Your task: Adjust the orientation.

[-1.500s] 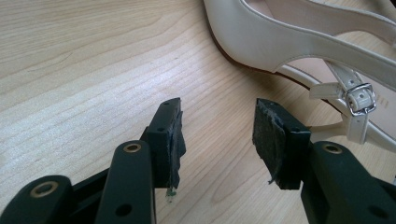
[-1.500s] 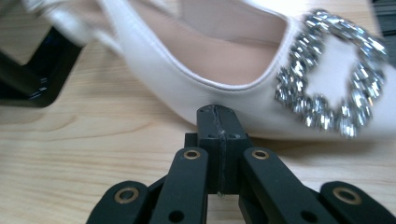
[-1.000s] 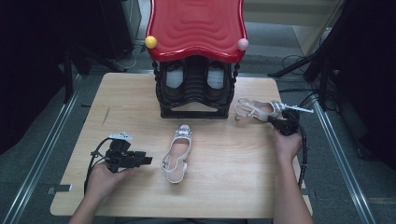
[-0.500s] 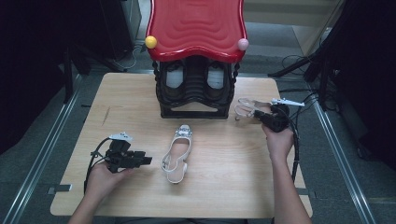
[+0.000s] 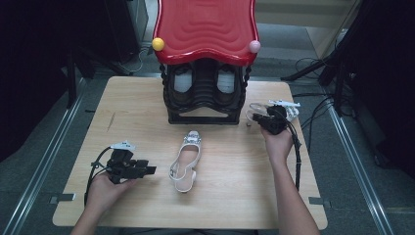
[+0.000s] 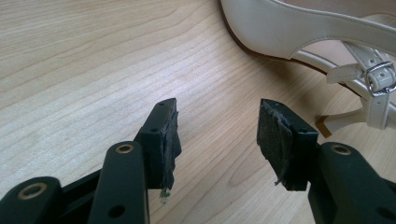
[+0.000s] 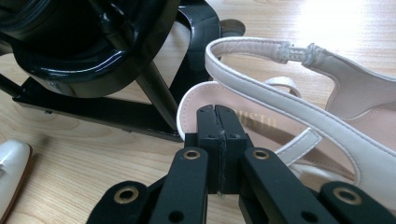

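The sandal (image 5: 288, 111) at the far right of the table (image 5: 235, 196), just beside the rack's right foot, is the thing in hand: the right gripper (image 5: 268, 121) sits at its heel end, and in the right gripper view its jaws are pressed together, pads touching w/ nothing visibly between them, tips just at the insole edge under the heel strap (image 7: 261, 49). So no hold yet, as far as shown; I judge the pick-up is only starting. The second shoe (image 5: 187, 159), white w/ a buckle, lies mid-table, toe toward the rack, untouched. The left gripper (image 5: 147, 170) rests near-left, jaws apart and empty, pointing right at that shoe; its heel and buckle strap (image 6: 373, 79) show just beyond it in the left gripper view. Probably both shoes are bound for the rack (image 5: 205, 93), black w/ a red top, far centre, already holding a dark pair on its shelf. In the way: the rack's base bar (image 7: 93, 109) and leg stand close to the sandal, so little room to open the jaws on that side; cables trail off the right edge.
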Motion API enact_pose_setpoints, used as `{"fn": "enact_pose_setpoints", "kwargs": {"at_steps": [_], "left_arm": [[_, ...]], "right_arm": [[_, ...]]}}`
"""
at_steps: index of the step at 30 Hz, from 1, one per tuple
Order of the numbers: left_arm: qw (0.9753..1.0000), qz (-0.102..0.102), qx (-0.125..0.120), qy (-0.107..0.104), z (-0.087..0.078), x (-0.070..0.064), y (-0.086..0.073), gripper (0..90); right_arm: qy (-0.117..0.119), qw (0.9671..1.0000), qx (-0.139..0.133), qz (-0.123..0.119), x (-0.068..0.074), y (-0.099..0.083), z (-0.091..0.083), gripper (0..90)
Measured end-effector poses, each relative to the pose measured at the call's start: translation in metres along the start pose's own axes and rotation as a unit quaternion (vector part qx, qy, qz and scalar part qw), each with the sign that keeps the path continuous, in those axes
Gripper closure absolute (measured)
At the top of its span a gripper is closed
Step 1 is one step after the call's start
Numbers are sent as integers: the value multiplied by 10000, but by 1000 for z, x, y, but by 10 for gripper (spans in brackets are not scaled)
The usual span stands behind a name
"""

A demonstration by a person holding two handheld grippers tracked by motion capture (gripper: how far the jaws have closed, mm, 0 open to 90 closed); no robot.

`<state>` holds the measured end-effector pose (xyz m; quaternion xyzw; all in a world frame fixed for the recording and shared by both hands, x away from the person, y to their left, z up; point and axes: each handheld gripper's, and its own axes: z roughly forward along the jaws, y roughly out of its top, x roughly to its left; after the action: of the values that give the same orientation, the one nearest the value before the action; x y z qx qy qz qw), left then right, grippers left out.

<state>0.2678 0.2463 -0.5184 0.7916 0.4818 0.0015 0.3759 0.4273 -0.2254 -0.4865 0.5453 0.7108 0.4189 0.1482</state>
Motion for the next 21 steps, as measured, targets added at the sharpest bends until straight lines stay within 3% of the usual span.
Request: {"fn": "enact_pose_setpoints", "kwargs": {"at_steps": [17, 21], "left_arm": [[9997, 217, 19, -120, 10, -1, 11, 448], [9997, 187, -105, -95, 7, 4, 16, 449]], "right_arm": [[-177, 9998, 54, 122, -21, -13, -15, 900], [-188, 9997, 74, 167, -25, -17, -21, 900]]}}
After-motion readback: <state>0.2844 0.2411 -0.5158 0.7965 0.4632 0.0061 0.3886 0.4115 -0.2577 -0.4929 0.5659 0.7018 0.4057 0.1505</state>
